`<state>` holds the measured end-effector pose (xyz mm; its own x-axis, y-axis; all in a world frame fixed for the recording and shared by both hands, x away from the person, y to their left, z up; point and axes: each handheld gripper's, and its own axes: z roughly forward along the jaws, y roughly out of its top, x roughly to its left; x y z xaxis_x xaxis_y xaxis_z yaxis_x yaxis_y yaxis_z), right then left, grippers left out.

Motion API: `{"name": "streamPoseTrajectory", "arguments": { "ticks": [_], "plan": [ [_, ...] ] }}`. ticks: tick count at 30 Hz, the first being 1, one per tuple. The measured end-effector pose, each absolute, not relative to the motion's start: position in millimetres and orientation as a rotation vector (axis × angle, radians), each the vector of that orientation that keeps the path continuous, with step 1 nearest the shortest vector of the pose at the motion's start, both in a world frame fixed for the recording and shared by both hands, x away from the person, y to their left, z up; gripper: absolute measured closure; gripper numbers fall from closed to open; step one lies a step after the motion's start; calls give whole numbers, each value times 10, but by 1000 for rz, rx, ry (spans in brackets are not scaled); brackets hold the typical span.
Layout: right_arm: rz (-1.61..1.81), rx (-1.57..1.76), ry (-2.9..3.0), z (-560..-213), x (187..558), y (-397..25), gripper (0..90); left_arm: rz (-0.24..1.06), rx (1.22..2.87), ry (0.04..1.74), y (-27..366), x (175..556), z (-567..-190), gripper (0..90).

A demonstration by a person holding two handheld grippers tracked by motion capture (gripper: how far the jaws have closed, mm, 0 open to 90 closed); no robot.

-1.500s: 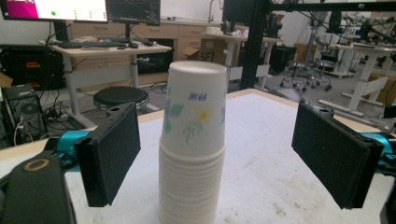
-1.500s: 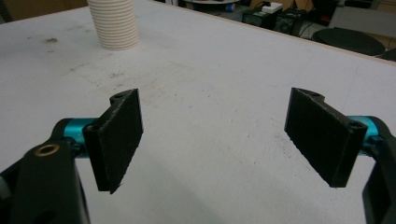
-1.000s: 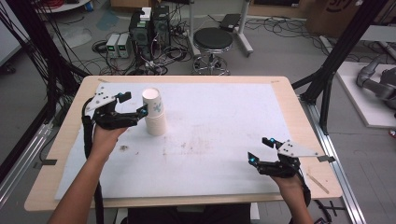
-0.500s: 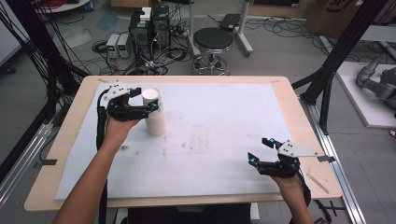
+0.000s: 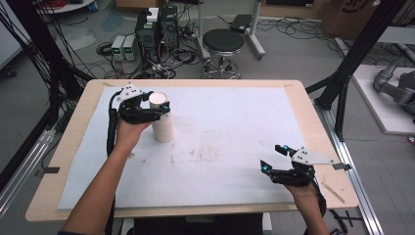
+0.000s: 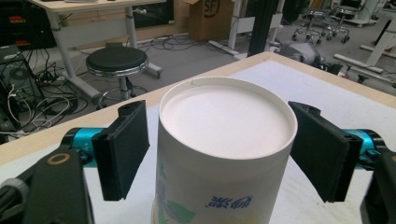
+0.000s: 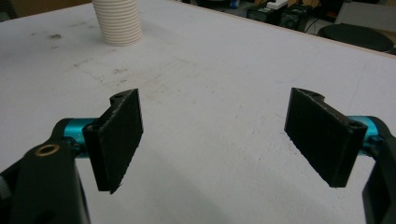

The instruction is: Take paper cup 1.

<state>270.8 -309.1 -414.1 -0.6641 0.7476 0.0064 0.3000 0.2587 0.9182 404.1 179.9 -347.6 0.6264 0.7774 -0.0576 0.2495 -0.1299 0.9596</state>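
Flanking the cup stack (image 6: 219, 158), left claw (image 6: 219, 149) spread wide.

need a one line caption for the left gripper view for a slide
Left gripper open, its black jaws flanking the top of an upside-down stack of paper cups on the white table cover.

White paper cups (image 5: 162, 120), stacked upside down

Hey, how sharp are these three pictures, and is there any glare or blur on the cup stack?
High view: even overhead light, soft and slightly grainy, faint shadows; the paper cup stack reads clearly between the left claw. Left claw view: the cup's top is bright but not washed out, its blue print a little blurred, the stool behind is softer. Right claw view: right claw is sharp, the table cover evenly lit, no glare.
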Motion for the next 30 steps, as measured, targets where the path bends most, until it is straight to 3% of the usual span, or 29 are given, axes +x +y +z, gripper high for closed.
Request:
{"name": "streamPoseTrajectory", "arguments": {
  "ticks": [9, 19, 30],
  "plan": [
    [1388, 952, 2098, -4139, 2708, -3098, 200, 552, 1661, 835, 1811, 4036, -3465, 333],
    [1384, 947, 2099, -4139, 2711, -3098, 200, 554, 1637, 828, 1833, 4026, -3410, 340],
    [1390, 945, 2097, -4127, 2705, -3102, 200, 561, 1552, 786, 1873, 3967, -3108, 344]
  ]
}}
